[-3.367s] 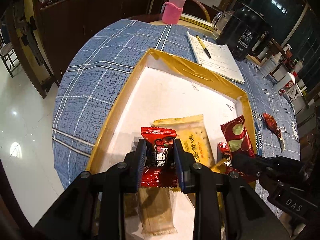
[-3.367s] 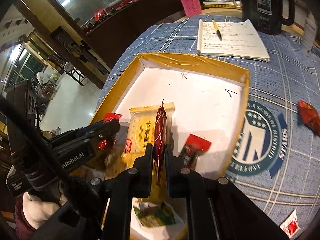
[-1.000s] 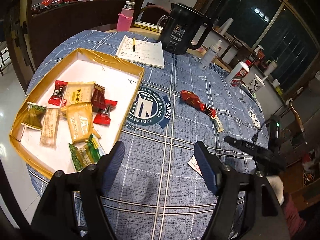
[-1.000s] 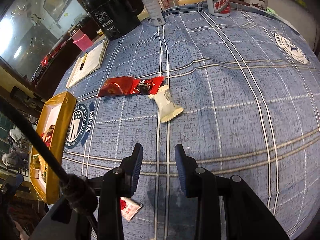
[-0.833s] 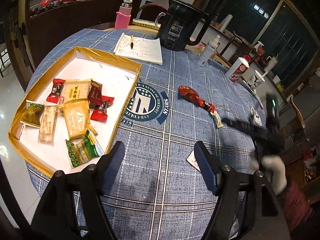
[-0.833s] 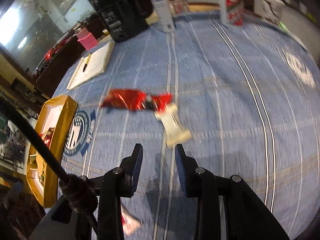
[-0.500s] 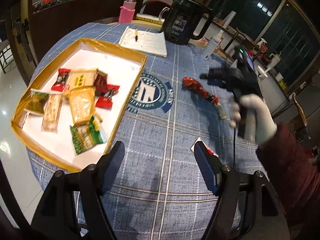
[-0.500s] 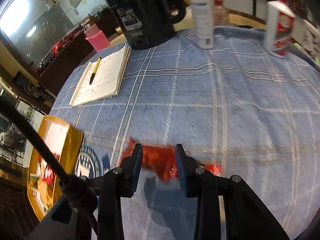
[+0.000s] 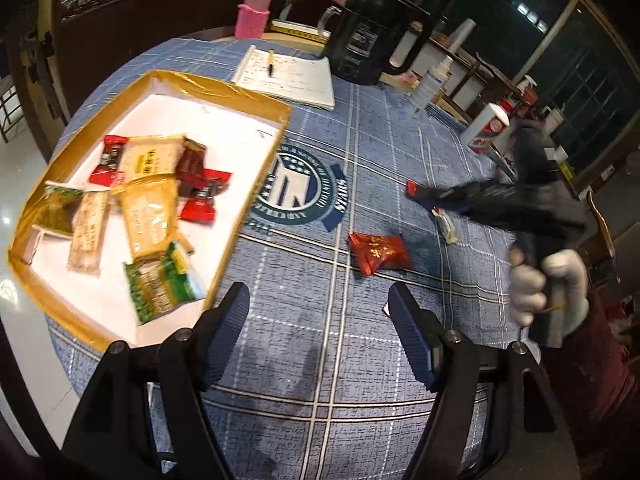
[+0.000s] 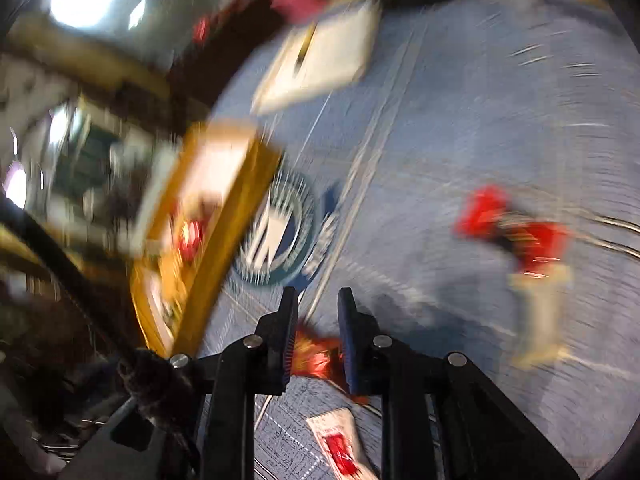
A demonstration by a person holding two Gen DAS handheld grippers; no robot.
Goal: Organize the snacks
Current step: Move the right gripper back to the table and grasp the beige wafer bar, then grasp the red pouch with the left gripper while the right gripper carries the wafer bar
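A gold-edged tray (image 9: 262,100) at the left holds several snack packets. A red packet with gold print (image 9: 378,252) lies on the blue cloth ahead of my open, empty left gripper (image 9: 318,312). My right gripper (image 9: 424,194) reaches in from the right, over a red wrapper (image 9: 412,189) and a white packet (image 9: 446,226). In the blurred right wrist view my right gripper (image 10: 318,312) is open, jaws apart, with the red packet (image 10: 316,354) on the cloth below and between them. A small white and red packet (image 10: 340,446) lies nearer.
A notebook with a pen (image 9: 288,78), a black kettle (image 9: 374,32), a pink-sleeved bottle (image 9: 254,12), a spray bottle (image 9: 430,84) and a white and red carton (image 9: 486,128) stand at the far side. A round blue emblem (image 9: 300,188) lies beside the tray.
The red gold-print packet now lies near the table's middle, in front of my left gripper. My right gripper has swung fast toward it. My left gripper stays open and has shifted slightly.
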